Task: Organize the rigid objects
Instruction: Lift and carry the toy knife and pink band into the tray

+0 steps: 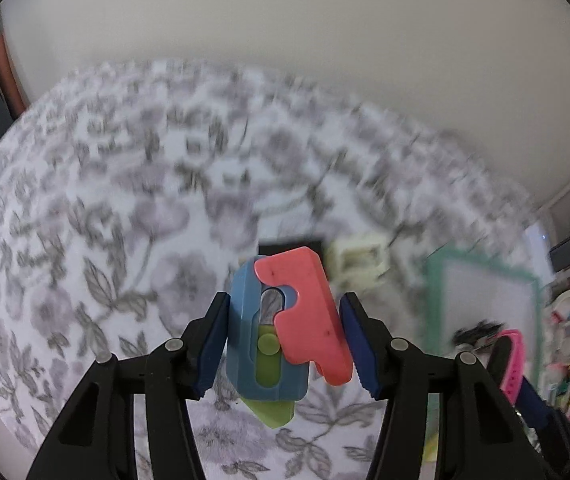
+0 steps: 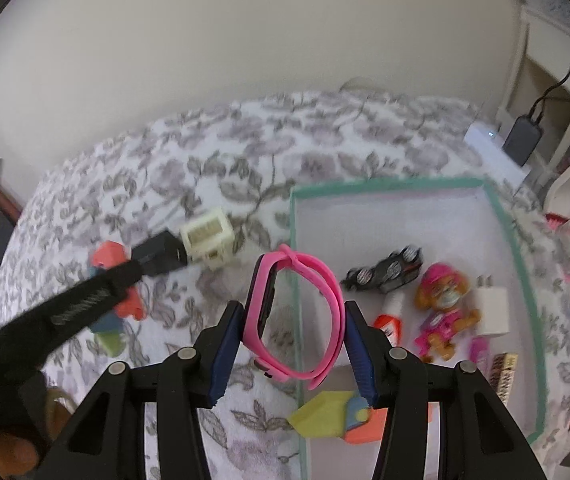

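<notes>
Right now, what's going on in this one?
A person is tidying toys on a floral bedspread with two handheld grippers. The left gripper is shut on a blue, coral and green plastic toy; the right gripper is shut on a pink watch at the edge of the green-rimmed box, which already holds several toys.

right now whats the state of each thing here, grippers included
left gripper: shut on the blue, red and green toy, off the bedspread
right gripper: shut on the pink watch, its band in a closed loop
green-edged box: open, no lid on it, toys inside
puppy figure: lying in the box
black toy car: in the box, wheels showing
cream cube: resting on the bedspread
</notes>
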### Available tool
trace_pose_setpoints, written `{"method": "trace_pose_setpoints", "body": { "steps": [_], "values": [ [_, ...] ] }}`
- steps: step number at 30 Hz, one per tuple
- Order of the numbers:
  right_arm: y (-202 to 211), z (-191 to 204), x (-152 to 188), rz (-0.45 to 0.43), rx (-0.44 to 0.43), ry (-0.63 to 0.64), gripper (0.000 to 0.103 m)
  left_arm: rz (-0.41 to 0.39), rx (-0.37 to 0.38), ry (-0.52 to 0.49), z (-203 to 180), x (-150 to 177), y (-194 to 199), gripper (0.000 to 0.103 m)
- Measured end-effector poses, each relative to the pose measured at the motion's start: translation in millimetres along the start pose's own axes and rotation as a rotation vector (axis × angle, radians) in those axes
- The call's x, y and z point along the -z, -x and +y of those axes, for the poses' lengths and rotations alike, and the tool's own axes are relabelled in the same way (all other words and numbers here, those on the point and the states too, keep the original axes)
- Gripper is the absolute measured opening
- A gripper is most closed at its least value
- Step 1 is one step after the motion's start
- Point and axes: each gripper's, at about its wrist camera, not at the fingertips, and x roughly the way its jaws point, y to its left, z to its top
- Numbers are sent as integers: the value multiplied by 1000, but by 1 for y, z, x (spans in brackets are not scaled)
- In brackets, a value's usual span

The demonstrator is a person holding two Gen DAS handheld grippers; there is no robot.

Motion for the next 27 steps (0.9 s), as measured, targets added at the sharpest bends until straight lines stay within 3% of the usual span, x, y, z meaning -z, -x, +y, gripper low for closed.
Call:
{"method": "trace_pose_setpoints", "body": {
  "steps": [3, 8, 16, 22, 27],
  "values": [
    [18, -9, -5, -51, 39, -7, 53, -70, 53, -14, -14, -3, 33, 57],
    [39, -37, -6, -95, 126, -63, 53, -118, 119, -63, -49, 0, 61, 58],
    [58, -96, 0, -118, 238, -196, 53, -88, 205, -123, -104, 22, 68, 58],
    [51, -127, 11, -77, 257, -264, 53, -64, 210, -215, -145, 47, 61, 58],
    [26, -138, 21, 15, 253, -287, 53, -32, 181, -270, -158, 60, 45, 58]
  ]
}}
